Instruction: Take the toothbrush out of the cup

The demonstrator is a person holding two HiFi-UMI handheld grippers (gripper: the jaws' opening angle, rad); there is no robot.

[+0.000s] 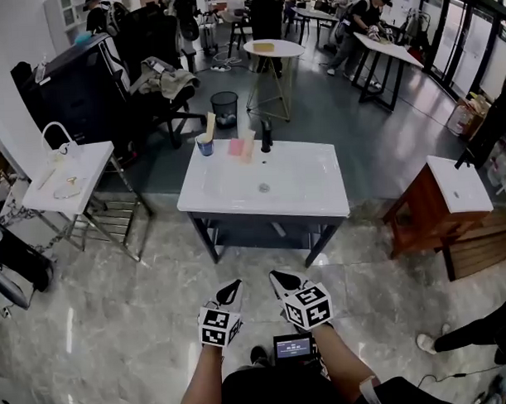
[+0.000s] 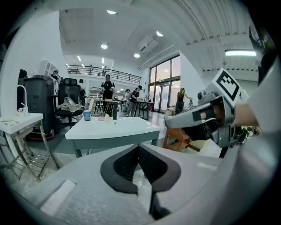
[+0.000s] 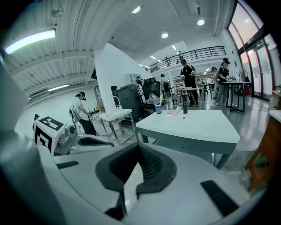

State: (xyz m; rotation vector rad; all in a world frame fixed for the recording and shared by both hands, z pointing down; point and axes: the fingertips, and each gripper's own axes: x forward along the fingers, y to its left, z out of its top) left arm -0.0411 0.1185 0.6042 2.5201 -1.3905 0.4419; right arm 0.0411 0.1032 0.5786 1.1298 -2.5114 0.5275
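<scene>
Standing at the upper left corner of the white counter [image 1: 261, 207], mid-frame in the head view, the blue cup [image 1: 205, 145] has the toothbrush [image 1: 210, 124] sticking up out of it. At the bottom centre of that frame, well apart from the counter, the left hand-held gripper [image 1: 233, 285] and the right hand-held gripper [image 1: 276, 276] each have jaws closed together, gripping nothing.
</scene>
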